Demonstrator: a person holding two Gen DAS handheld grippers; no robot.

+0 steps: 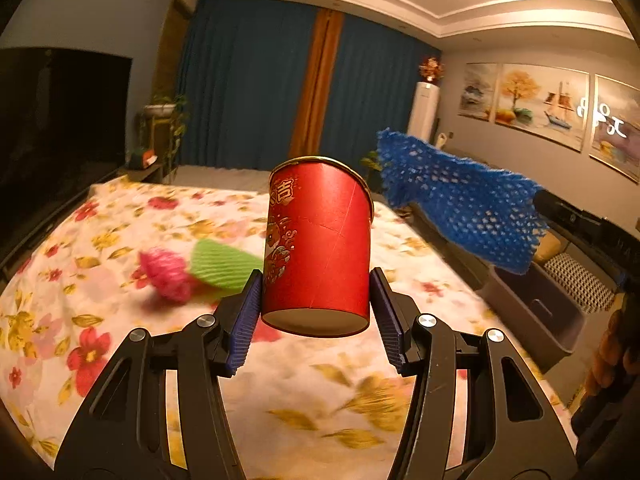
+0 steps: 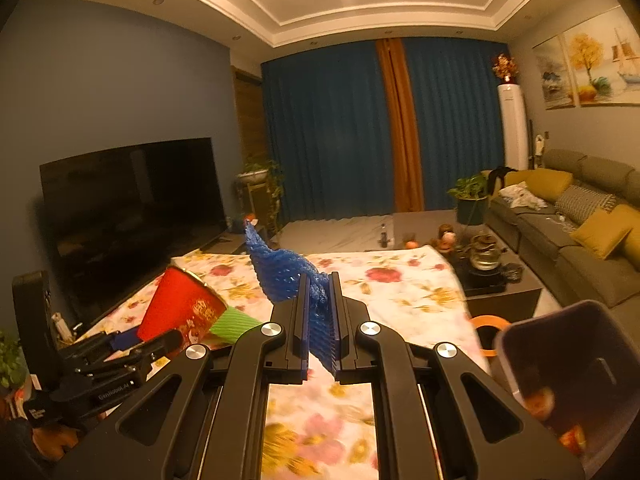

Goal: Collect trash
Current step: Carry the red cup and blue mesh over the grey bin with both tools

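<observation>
My left gripper [image 1: 316,312] is shut on a red paper cup [image 1: 318,244] and holds it upright above the floral tablecloth [image 1: 100,280]; the cup also shows in the right wrist view [image 2: 180,310]. My right gripper [image 2: 319,328] is shut on a blue foam net [image 2: 286,272], lifted above the table; the net shows at the right of the left wrist view [image 1: 460,196]. A pink foam net [image 1: 166,272] and a green foam sleeve [image 1: 222,262] lie on the cloth behind the cup.
A grey bin [image 2: 576,376] with some trash inside stands off the table's right edge; it also shows in the left wrist view [image 1: 532,312]. A TV [image 2: 132,208] stands to the left, a sofa [image 2: 580,224] and a dark tea table [image 2: 488,272] to the right.
</observation>
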